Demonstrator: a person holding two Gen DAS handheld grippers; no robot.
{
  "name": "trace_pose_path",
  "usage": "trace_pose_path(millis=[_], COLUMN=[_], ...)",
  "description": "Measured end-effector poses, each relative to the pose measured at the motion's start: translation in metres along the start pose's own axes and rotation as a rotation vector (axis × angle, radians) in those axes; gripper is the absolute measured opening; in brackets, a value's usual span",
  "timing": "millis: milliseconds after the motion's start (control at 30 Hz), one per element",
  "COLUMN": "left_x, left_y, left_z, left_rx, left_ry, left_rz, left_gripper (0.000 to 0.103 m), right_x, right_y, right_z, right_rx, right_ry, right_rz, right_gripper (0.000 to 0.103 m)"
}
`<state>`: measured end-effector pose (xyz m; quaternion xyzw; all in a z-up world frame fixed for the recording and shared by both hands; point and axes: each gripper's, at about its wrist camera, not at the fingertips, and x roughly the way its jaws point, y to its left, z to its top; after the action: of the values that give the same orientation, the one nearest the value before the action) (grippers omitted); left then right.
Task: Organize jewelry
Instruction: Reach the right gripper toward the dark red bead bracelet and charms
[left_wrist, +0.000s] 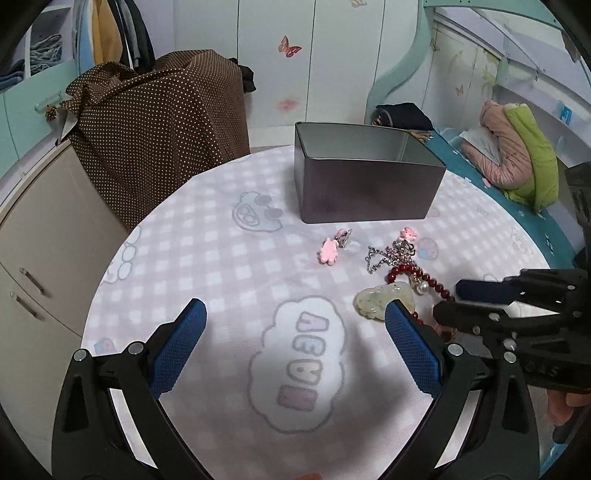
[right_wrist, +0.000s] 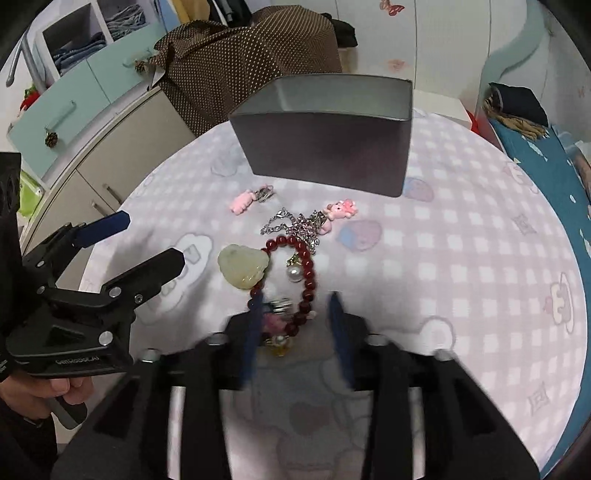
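Note:
A loose pile of jewelry lies on the round table (left_wrist: 221, 258): a red bead bracelet (right_wrist: 308, 266) with a pearl (right_wrist: 294, 274), a pale jade pendant (right_wrist: 243, 267), a silver chain (right_wrist: 291, 225) and two pink charms (right_wrist: 242, 202) (right_wrist: 341, 210). Behind them stands an open grey tin box (right_wrist: 325, 147). My right gripper (right_wrist: 295, 299) is open and blurred, with the bracelet's near end between its fingers, close to the left one. My left gripper (left_wrist: 295, 308) is wide open over bare cloth, its right finger beside the pendant (left_wrist: 380, 299). Nothing is between its fingers.
A chair draped in brown dotted cloth (left_wrist: 159, 129) stands behind the table on the left, next to a beige cabinet (left_wrist: 37, 240). On the right is a bed with a blue sheet and a pink and green jacket (left_wrist: 517, 158). A hand (right_wrist: 55, 387) holds the left gripper.

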<state>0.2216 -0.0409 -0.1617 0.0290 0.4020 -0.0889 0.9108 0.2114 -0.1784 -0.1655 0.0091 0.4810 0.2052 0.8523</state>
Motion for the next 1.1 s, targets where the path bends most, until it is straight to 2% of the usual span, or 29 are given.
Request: trace_pose_path(millis=[133, 300, 433, 700, 900, 1000, 1100], left_x=[-0.001, 0.002, 0.003, 0.003, 0.003, 0.002, 0.001], left_y=[-0.002, -0.003, -0.002, 0.001, 0.0, -0.001, 0.0], left_z=[0.001, -0.002, -0.004, -0.008, -0.008, -0.008, -0.009], left_rx=[0.02, 0.023, 0.019, 0.013, 0.017, 0.019, 0.016], left_ry=[-0.006, 0.005, 0.013, 0.022, 0.023, 0.022, 0.021], left_rz=[0.003, 0.0, 0.005, 0.011, 0.006, 0.007, 0.006], left_gripper=[0.097, 0.097, 0.097, 0.097, 0.097, 0.097, 0.097], right_x=[-0.014, -0.023, -0.015, -0.007, -0.01, -0.018, -0.027], right_y=[-0.002, 0.001, 0.01, 0.021, 0.019, 0.015, -0.004], right_z=[-0.005, -0.013, -0.016, -0.02, -0.032, -0.04, -0.047], right_rx=[-0.017, -0.041, -0.067, -0.136, -0.165, -0.186, -0.123], right_ry=[-0.023, -0.032, -0.03, -0.041, -0.043, -0.06, -0.075], right_rz=[-0.033, 0.01, 0.025, -0.005, -0.021, -0.07, -0.056], right_gripper=[0.05, 0.05, 0.039, 0.018, 0.018, 0.018, 0.018])
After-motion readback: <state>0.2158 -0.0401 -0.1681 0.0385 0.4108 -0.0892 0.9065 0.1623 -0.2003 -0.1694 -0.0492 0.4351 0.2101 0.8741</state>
